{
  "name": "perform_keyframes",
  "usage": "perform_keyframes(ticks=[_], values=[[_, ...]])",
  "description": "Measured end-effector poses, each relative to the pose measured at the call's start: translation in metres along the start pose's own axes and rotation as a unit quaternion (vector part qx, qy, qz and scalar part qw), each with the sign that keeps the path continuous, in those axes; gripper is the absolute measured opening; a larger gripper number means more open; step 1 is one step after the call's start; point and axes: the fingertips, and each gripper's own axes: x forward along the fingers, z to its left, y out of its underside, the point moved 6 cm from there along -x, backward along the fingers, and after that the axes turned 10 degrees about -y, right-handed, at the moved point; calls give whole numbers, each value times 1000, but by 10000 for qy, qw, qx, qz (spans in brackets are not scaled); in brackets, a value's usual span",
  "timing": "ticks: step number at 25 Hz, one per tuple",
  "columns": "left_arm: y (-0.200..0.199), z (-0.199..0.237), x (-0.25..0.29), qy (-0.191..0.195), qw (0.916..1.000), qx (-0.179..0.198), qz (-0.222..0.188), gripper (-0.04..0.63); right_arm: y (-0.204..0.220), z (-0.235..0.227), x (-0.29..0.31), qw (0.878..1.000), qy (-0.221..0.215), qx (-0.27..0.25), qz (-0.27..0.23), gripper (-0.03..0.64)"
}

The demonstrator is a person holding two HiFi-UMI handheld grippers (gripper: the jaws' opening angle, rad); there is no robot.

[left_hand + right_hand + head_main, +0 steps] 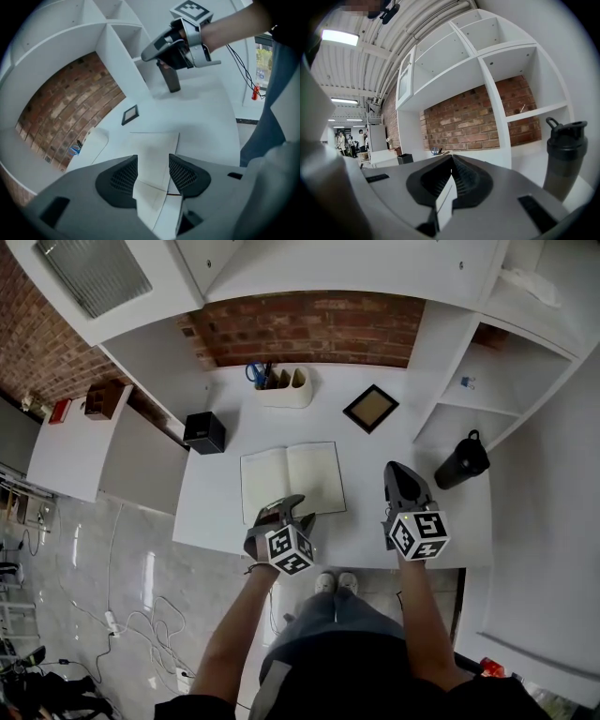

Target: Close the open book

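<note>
The open book (pixel 289 479) lies flat on the white desk (pixel 375 531), blank cream pages facing up. My left gripper (pixel 296 512) hovers over the book's near edge, right of the spine, and stands open. In the left gripper view the page (pixel 157 145) shows through the gap between the left gripper (pixel 153 172) jaws, and nothing is gripped. My right gripper (pixel 394 471) is off the book's right side, above bare desk, shut and empty. The right gripper (pixel 451 161) points at the brick back wall, so the book is out of that view.
A pen holder (pixel 284 387) and a black picture frame (pixel 370 408) stand behind the book. A black box (pixel 204 433) sits at the desk's left edge. A dark bottle (pixel 460 463) stands in the right shelf bay, close to the right gripper.
</note>
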Motion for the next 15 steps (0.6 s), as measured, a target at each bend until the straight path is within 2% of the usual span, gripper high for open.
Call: perform_keyframes(ticks=[5,10,15], values=[[10,-18,12,60,9985,381,380,186,4,-7,-7,9999,91,57,67,0],[11,-21,21,57,9969,506,599,186,7,-12,-11,9998,155,102,103,0],[14,-28,29,63,9921,973,784,186,10,-12,-12,9997,160,134,154,0]])
